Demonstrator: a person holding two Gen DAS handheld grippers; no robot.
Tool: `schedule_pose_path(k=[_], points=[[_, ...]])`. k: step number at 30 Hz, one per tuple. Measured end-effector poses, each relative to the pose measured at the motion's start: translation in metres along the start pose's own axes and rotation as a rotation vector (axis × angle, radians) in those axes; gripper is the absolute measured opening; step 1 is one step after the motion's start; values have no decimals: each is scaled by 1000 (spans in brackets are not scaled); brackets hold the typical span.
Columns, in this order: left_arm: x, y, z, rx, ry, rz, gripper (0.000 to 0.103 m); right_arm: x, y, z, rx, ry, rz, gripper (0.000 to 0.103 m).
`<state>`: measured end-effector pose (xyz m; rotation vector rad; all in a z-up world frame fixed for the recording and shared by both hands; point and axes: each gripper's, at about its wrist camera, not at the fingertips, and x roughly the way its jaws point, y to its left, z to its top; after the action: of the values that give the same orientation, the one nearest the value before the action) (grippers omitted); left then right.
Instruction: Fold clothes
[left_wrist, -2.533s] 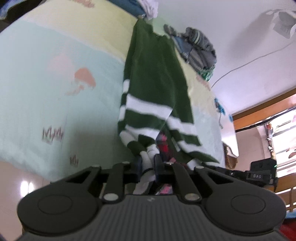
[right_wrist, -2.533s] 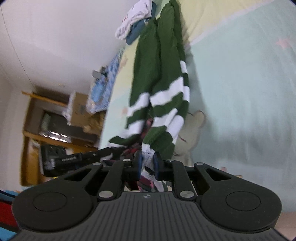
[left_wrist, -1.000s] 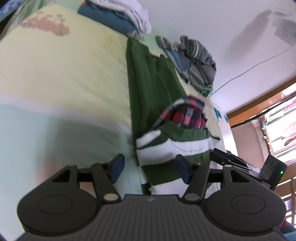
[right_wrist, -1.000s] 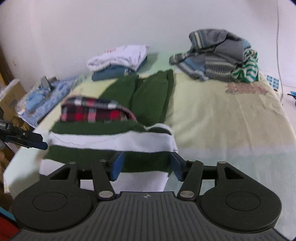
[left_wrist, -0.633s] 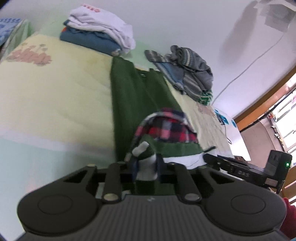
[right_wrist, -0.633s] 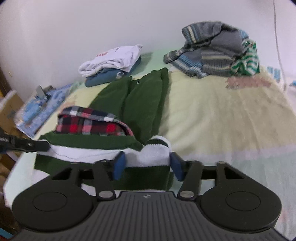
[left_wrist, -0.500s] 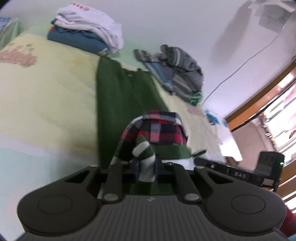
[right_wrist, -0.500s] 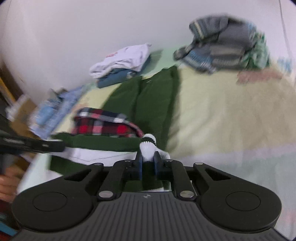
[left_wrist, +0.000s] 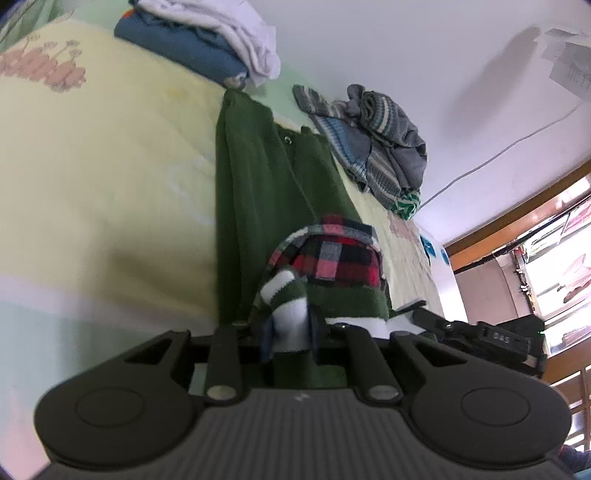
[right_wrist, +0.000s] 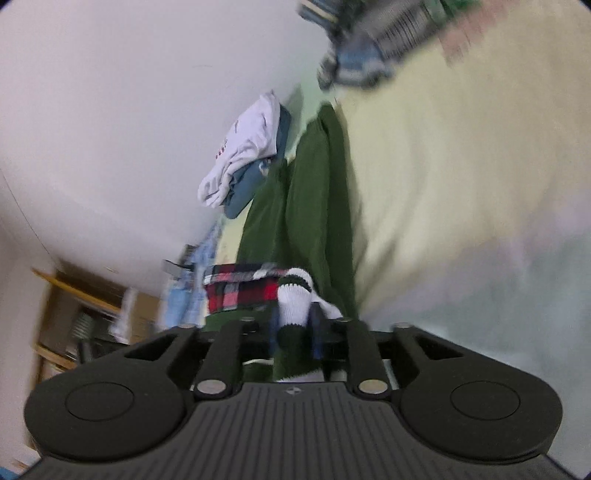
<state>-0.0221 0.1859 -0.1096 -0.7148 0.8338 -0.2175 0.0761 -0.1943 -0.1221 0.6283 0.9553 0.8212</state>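
A dark green sweater (left_wrist: 258, 192) with white stripes lies lengthwise on the bed, its red plaid lining (left_wrist: 332, 254) showing where the near end is turned up. My left gripper (left_wrist: 290, 334) is shut on a green-and-white striped fold at the sweater's left near edge. In the right wrist view the same green sweater (right_wrist: 310, 206) stretches away, and my right gripper (right_wrist: 295, 330) is shut on the striped white fold at its right near edge, beside the plaid lining (right_wrist: 240, 291). The other gripper (left_wrist: 480, 336) shows at the right of the left wrist view.
A folded white and blue stack (left_wrist: 207, 48) sits at the far end of the yellow and mint bedsheet (left_wrist: 92, 177). A heap of grey striped knitwear (left_wrist: 373, 140) lies by the wall. A wooden shelf (right_wrist: 74, 314) stands left of the bed.
Both grippers let go of the sweater hem, stood open a second ago, then shut again on the striped edge. They have since tilted and lifted it, baring more plaid lining.
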Motion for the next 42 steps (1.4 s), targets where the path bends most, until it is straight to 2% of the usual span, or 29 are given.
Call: schedule_pose_path(k=[3, 4, 5, 6, 7, 8, 9, 11, 13, 16, 20, 24, 26, 29, 33, 35, 36, 37, 38, 40, 42], points=[[-8, -11, 1, 41, -8, 21, 11, -6, 33, -4, -196, -1, -88, 42], [-11, -15, 0, 63, -9, 37, 21, -6, 44, -6, -258, 6, -111, 42], [-14, -19, -2, 85, -9, 53, 47, -6, 54, -8, -320, 12, -133, 42], [-14, -22, -5, 107, -10, 71, 58, -3, 63, -11, -385, 21, -174, 42], [-15, -26, -8, 129, -11, 89, 64, 2, 70, -16, -450, 32, -219, 41], [-15, -29, -11, 151, -11, 105, 61, 6, 73, -17, -477, 49, -235, 35], [-12, -33, -14, 173, -9, 116, 58, 10, 75, -17, -488, 68, -241, 10], [-5, -39, -18, 217, -2, 147, 41, 19, 77, -18, -512, 107, -253, 10], [4, -37, -19, 231, 14, 147, 36, 25, 72, -16, -481, 95, -295, 10], [15, -28, -17, 204, 30, 138, 36, 34, 64, -13, -451, 58, -354, 10], [10, -16, -13, 141, 22, 74, 35, 31, 67, -14, -505, -11, -391, 31], [-3, -11, -14, 91, 3, -24, 35, 20, 73, -14, -542, -80, -429, 38], [-4, -8, -16, 75, 16, -36, 33, 12, 75, -14, -550, -106, -440, 38], [-4, -6, -22, 75, 38, -29, 31, 1, 80, -21, -575, -100, -449, 40], [1, -6, -28, 88, 56, -3, 31, 14, 82, -30, -612, -67, -441, 41], [1, -5, -26, 85, 52, -4, 25, 22, 82, -34, -628, -50, -437, 41], [1, -6, -25, 86, 52, -7, 24, 28, 82, -35, -632, -21, -443, 23], [0, -6, -23, 88, 52, -10, 23, 36, 83, -35, -633, 17, -451, 15], [0, -8, -23, 98, 52, -12, 23, 37, 84, -34, -617, 19, -419, 11], [2, -10, -23, 133, 58, 15, 23, 33, 87, -31, -561, 3, -325, 10], [7, -11, -23, 161, 67, 38, 26, 31, 75, -25, -473, -8, -303, 10]])
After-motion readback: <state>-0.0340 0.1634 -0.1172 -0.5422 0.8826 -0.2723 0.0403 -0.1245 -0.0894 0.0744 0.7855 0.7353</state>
